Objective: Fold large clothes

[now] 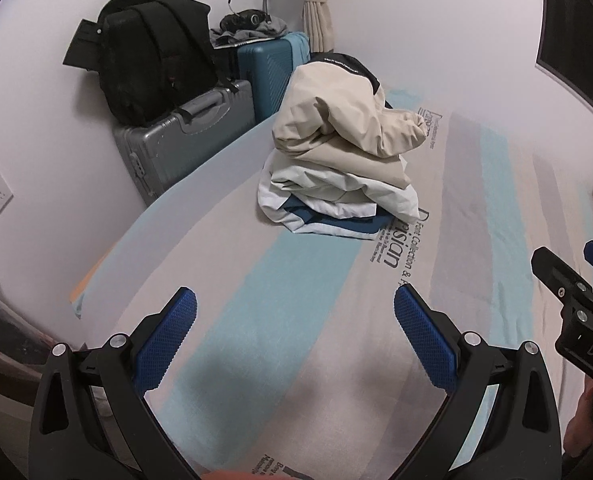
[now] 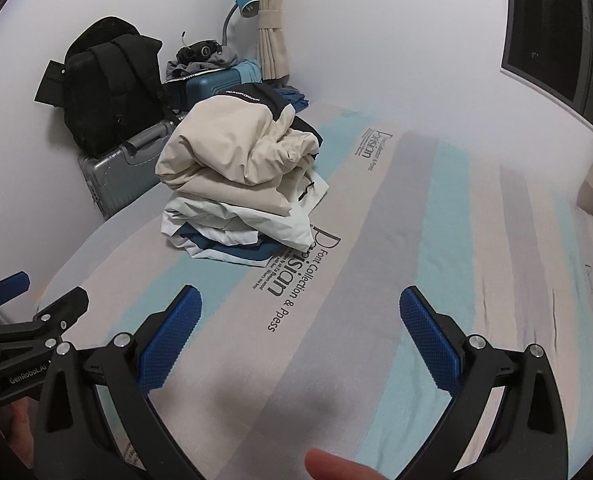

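Left gripper (image 1: 294,308) released, blue pads spread wide, nothing between them; hovers above the striped bedsheet (image 1: 256,280). Right gripper (image 2: 300,312) likewise released and empty, over the same sheet near the printed "Parisian" lettering (image 2: 296,276). Each gripper visible at the edge of the other's view, side by side and apart. Stack of folded clothes (image 1: 336,176) on the sheet, well beyond both grippers, toward the bed's far left edge: cream jacket (image 2: 232,140) with a black collar panel on top, crumpled rather than flat; beige layer beneath, then white, then dark blue at the bottom. Beyond the stack, off the bed against the wall: grey hard case (image 1: 184,140) with a black backpack (image 1: 148,48) on top, teal suitcase (image 1: 264,72) beside it carrying dark items, possibly headphones, too small to tell. Blue desk lamp (image 2: 246,2) and tied beige curtain (image 2: 270,24) in the corner behind the suitcase. Fingertip (image 2: 336,464) at the bottom edge of the right view.
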The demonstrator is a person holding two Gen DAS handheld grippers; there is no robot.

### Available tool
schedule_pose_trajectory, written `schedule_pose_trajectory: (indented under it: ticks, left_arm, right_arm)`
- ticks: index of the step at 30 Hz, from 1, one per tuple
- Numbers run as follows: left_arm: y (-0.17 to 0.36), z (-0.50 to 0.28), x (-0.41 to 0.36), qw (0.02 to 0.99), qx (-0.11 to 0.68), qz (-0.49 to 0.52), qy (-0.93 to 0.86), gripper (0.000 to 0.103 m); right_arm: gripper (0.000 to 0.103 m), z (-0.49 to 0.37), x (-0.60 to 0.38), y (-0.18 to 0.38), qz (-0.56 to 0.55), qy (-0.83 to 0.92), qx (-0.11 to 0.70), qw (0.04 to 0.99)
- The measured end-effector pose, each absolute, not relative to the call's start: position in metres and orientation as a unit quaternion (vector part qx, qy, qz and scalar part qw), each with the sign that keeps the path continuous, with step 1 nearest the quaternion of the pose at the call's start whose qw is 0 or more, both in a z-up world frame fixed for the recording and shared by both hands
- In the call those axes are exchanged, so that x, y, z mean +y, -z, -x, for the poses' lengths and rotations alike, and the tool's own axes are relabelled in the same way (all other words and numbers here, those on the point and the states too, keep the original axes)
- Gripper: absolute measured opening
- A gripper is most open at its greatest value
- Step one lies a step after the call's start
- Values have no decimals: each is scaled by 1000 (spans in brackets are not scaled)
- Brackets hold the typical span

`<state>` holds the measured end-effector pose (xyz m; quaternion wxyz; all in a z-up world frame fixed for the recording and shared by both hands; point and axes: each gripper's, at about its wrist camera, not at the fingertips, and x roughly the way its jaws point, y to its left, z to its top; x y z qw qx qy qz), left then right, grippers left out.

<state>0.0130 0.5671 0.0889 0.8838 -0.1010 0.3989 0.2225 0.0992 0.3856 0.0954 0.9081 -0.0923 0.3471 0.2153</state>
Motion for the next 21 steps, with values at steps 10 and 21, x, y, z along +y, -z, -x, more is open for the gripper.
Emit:
schedule_pose_trajectory:
  ticks: [10, 21]
  left_arm:
    - [-90, -9, 571, 887, 394, 99, -219, 97]
    - [-89, -6, 574, 887, 394, 105, -217, 97]
  right_arm:
    - [96, -93, 394, -99, 94, -218, 344, 909]
    - [96, -89, 399, -100, 104, -214, 343, 909]
